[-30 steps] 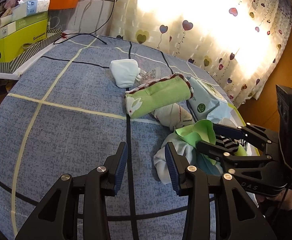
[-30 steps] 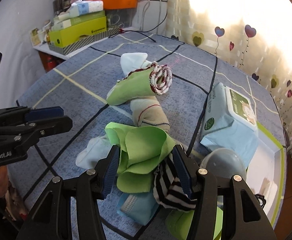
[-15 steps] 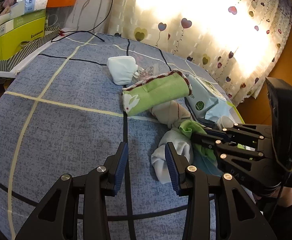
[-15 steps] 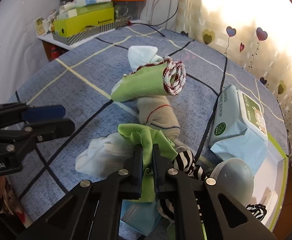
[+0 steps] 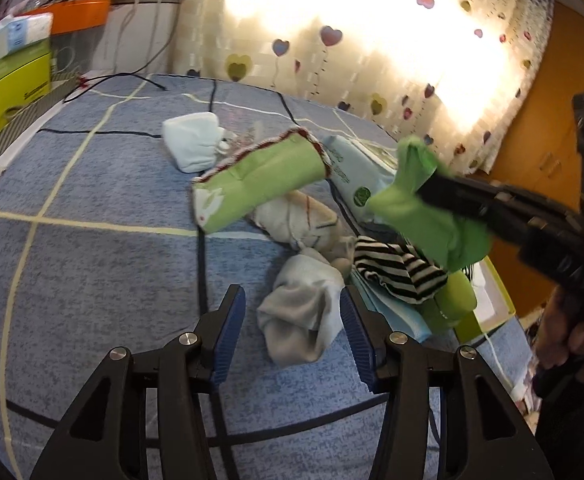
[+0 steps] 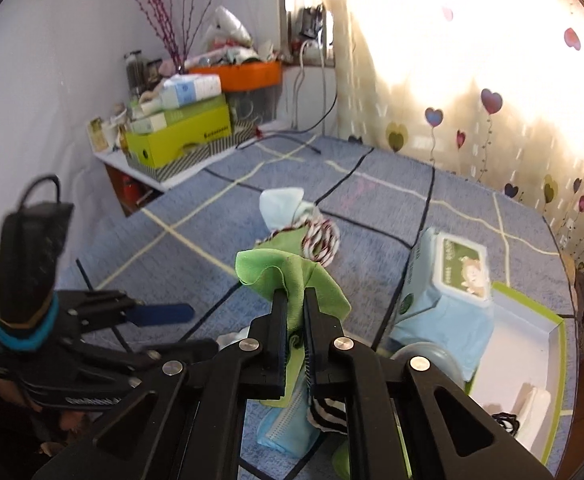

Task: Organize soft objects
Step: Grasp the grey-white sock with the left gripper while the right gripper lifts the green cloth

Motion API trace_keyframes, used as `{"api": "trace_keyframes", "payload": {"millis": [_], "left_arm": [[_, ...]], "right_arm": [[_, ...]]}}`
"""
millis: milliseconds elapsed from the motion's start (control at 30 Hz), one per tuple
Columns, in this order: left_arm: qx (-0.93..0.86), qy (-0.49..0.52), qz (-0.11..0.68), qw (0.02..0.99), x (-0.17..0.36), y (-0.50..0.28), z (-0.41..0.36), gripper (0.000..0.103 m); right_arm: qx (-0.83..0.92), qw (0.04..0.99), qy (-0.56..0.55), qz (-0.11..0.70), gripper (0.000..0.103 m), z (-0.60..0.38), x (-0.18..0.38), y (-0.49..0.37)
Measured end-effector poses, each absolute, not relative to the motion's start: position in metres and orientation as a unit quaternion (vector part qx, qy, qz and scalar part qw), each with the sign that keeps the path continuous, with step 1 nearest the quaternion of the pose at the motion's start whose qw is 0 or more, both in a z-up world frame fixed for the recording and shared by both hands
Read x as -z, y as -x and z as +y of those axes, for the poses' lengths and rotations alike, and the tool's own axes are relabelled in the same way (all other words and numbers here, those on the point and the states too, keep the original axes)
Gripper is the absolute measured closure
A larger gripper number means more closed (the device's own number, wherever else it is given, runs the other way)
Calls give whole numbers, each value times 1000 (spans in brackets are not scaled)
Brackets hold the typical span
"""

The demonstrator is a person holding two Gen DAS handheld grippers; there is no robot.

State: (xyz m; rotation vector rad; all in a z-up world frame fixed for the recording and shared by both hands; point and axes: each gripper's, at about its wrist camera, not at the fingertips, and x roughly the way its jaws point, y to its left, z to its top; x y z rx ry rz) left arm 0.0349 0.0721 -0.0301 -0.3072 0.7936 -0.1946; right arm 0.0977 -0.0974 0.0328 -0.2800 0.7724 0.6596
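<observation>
One green cloth [image 6: 292, 280] lifted, apparently.

- Surface [image 5: 92, 280]: blue cloth cover, matt and speckled, crossed by dark and pale lines.
- Green cloth [image 6: 292, 276]: thin, soft, matt (pinched in the right tool [image 6: 294, 300]).
- Striped sock [image 5: 396, 272]: black-and-white knit.
- Grey sock [image 5: 304, 312]: soft, slightly fuzzy, at 12 o'clock of the left tool [image 5: 292, 312].
- Tools: matt black plastic, ribbed blue pads [image 5: 228, 332], shiny metal screws.
- Wipes pack [image 6: 444, 280]: glossy film.
- Curtain [image 6: 472, 80]: thin cloth.

Green cloth [image 6: 292, 280] aloft, pile [image 5: 312, 264] beneath.
</observation>
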Motion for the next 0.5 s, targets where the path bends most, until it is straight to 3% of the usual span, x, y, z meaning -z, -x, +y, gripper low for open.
{"api": "trace_keyframes", "payload": {"millis": [500], "left_arm": [[98, 141, 439, 882, 62, -67, 53, 53]], "right_arm": [[-310, 874, 120, 355, 96, -118, -43, -89]]}}
